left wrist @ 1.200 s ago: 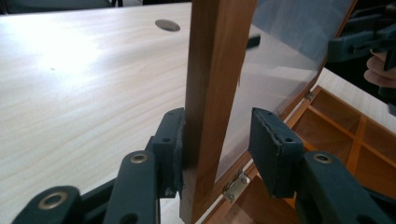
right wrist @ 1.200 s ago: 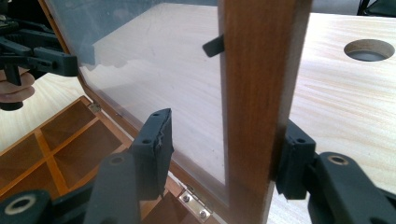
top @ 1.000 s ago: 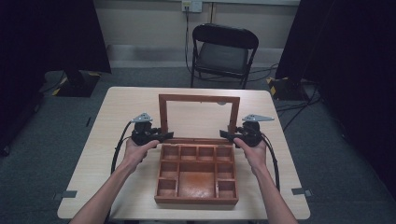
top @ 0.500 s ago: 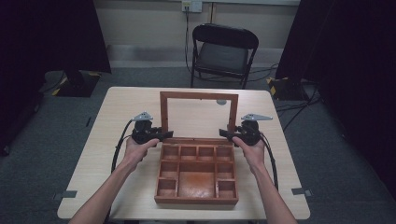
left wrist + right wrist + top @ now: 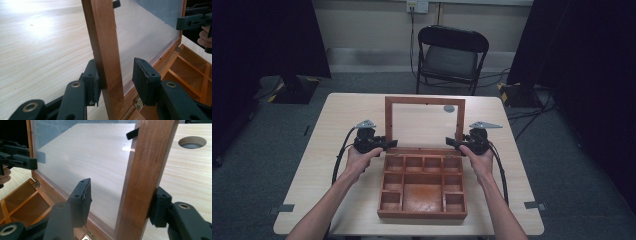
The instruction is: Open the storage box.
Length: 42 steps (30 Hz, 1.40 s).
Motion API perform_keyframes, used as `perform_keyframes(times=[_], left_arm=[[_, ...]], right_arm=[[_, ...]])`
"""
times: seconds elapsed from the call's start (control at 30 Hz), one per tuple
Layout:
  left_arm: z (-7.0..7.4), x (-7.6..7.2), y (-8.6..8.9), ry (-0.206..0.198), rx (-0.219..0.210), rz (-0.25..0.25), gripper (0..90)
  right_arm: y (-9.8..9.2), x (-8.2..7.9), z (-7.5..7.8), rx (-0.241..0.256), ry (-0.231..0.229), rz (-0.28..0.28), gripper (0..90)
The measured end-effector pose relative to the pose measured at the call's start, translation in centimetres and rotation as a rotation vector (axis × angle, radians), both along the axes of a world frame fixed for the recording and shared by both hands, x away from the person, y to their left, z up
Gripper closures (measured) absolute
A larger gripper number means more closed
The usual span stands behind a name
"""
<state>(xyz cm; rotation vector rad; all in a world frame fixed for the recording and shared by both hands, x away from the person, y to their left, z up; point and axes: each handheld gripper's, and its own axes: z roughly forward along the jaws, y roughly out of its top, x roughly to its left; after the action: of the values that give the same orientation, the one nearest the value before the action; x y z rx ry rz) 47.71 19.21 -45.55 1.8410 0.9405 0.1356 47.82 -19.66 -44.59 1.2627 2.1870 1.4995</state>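
On a pale wooden tabletop (image 5: 337,115), a person seated at the near edge works with a handheld gripper in each hand. At the left, the left gripper (image 5: 384,144) reaches sideways to the left upright of a glass-paned lid (image 5: 424,122). Seen along that gripper, its jaws straddle the wooden frame rail (image 5: 105,47): the outer jaw touches the wood, the inner one stands off from the glass, so the jaws are open and not clamped. In the middle sits the wooden compartment box (image 5: 423,185), its dividers bare and its sections unfilled, with the lid hinged at the far edge and standing nearly upright. At the right, the right gripper (image 5: 454,144) mirrors the first, jaws open around the right upright, one jaw against the outer face and the other clear of the pane. Holding both uprights low, near the hinges, seems meant to steady the lid evenly so it swings without twisting. Beyond the tabletop stands a black folding chair (image 5: 451,55).
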Motion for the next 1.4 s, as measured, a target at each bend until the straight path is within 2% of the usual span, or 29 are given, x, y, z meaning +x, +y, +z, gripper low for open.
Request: perform_keyframes(times=[0.1,0.3,0.5,0.6,0.8,1.4], left_arm=[[-0.1,0.1,0.0,0.007,0.009,0.003,56.7],[-0.4,0.3,0.0,0.014,-0.006,0.006,55.8],[-0.8,0.5,0.0,0.032,-0.009,0.015,53.0],[-0.9,0.6,0.1,0.045,-0.011,0.004,52.2],[-1.0,0.6,0.0,0.047,-0.011,0.014,51.1],[-1.5,0.8,0.3,0.071,0.035,0.016,44.6]], right_arm=[[0.1,0.1,-0.2,-0.01,0.003,-0.004,41.4],[0.2,0.3,-0.5,-0.008,0.014,-0.01,39.5],[0.3,0.6,-0.8,-0.007,0.043,-0.019,36.7],[0.4,0.7,-1.0,-0.003,0.057,-0.017,34.7],[0.4,0.8,-1.2,-0.006,0.07,-0.02,34.0],[0.7,1.3,-2.2,-0.017,0.122,-0.038,24.7]])
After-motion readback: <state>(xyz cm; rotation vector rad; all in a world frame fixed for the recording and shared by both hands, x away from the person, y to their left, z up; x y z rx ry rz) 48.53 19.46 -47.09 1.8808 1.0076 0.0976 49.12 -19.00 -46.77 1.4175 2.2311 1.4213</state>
